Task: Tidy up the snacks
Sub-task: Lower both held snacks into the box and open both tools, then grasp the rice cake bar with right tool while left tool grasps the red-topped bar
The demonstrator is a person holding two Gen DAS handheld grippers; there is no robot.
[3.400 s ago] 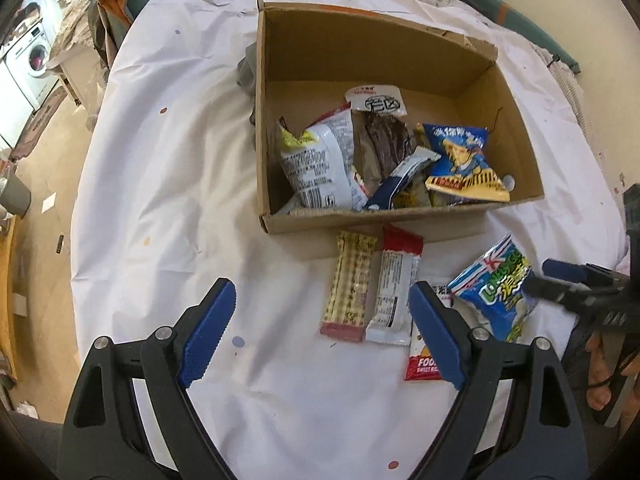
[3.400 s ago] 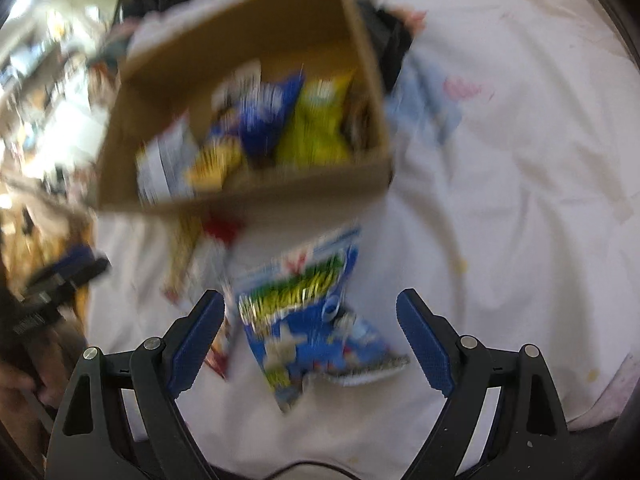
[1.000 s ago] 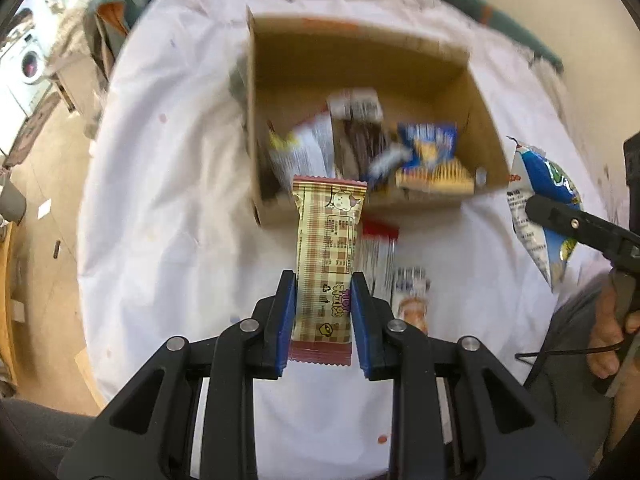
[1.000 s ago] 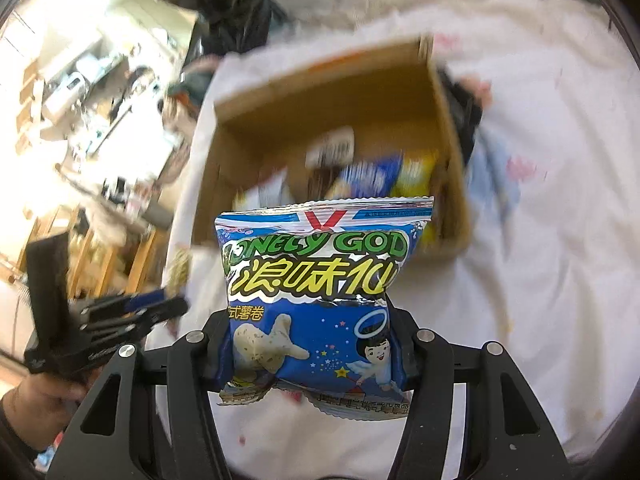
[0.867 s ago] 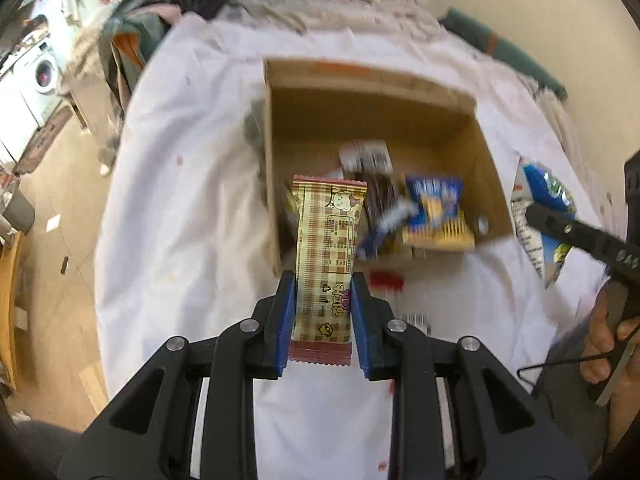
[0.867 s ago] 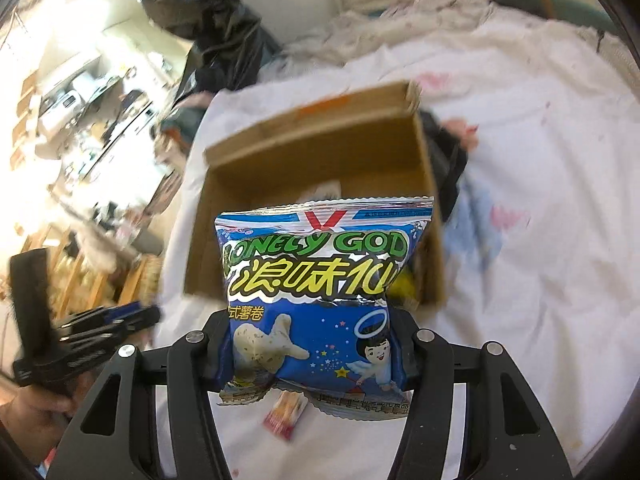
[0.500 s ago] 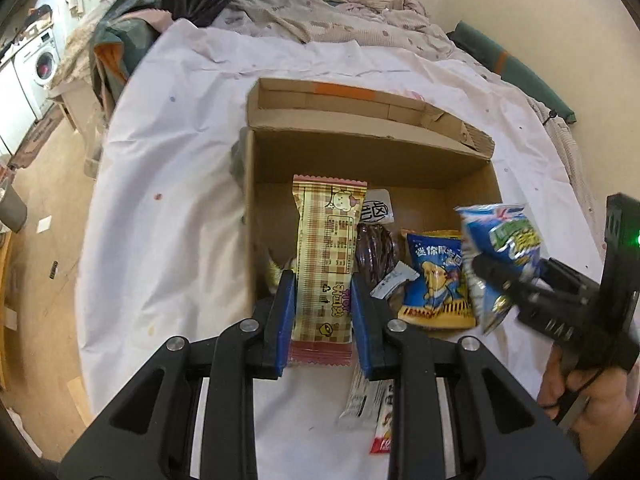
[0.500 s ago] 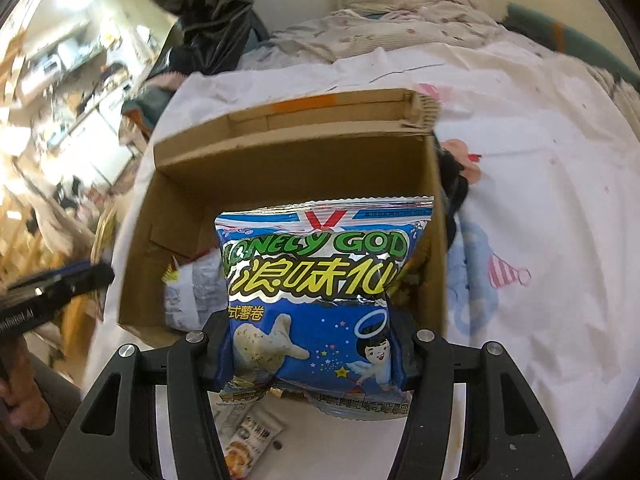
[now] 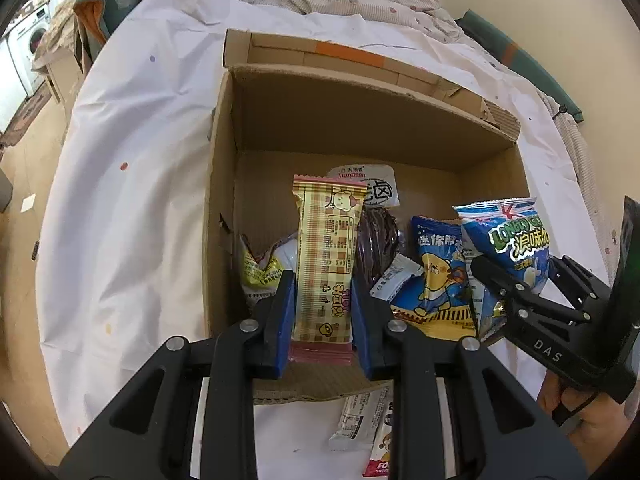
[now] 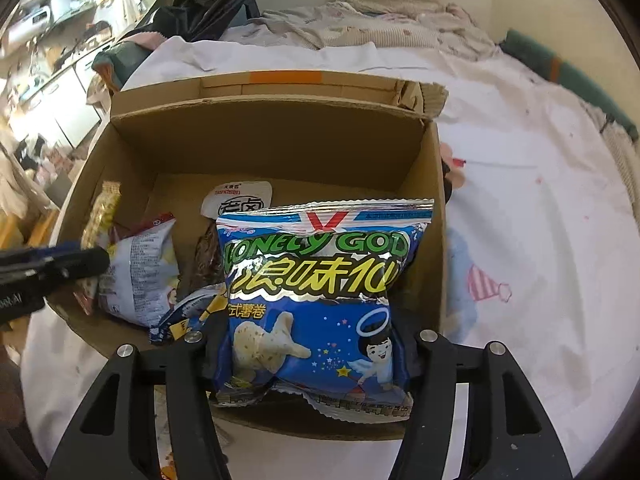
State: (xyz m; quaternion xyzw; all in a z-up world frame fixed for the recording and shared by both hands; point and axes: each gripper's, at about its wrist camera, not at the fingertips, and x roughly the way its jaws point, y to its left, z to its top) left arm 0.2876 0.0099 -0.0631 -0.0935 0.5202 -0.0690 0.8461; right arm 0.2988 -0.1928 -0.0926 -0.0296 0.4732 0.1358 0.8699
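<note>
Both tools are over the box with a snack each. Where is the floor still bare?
Bare floor runs along the cardboard box's far wall, widest in the far-left corner behind the yellow-and-white bag. The near half is packed: that bag, the dark packet, the blue chip bag.

One cardboard box [image 9: 224, 216], open top, on one white sheet [image 9: 132, 152].

Two grippers: left gripper [image 9: 323, 312], right gripper [image 10: 308, 356]. One packet in each: a yellow checked wafer bar [image 9: 325, 256] and a blue chip bag [image 10: 320, 296].

Loose in the box, five packets that can be told apart: one white-and-yellow bag [image 9: 262, 268], one white-topped pouch [image 9: 378, 188], one dark brown pack [image 9: 376, 244], one small blue-white sachet [image 9: 394, 276], one blue cartoon bag [image 9: 436, 280].

Outside the box, by its near wall: two packets, one white [image 9: 360, 420], one red-ended [image 9: 380, 460].
</note>
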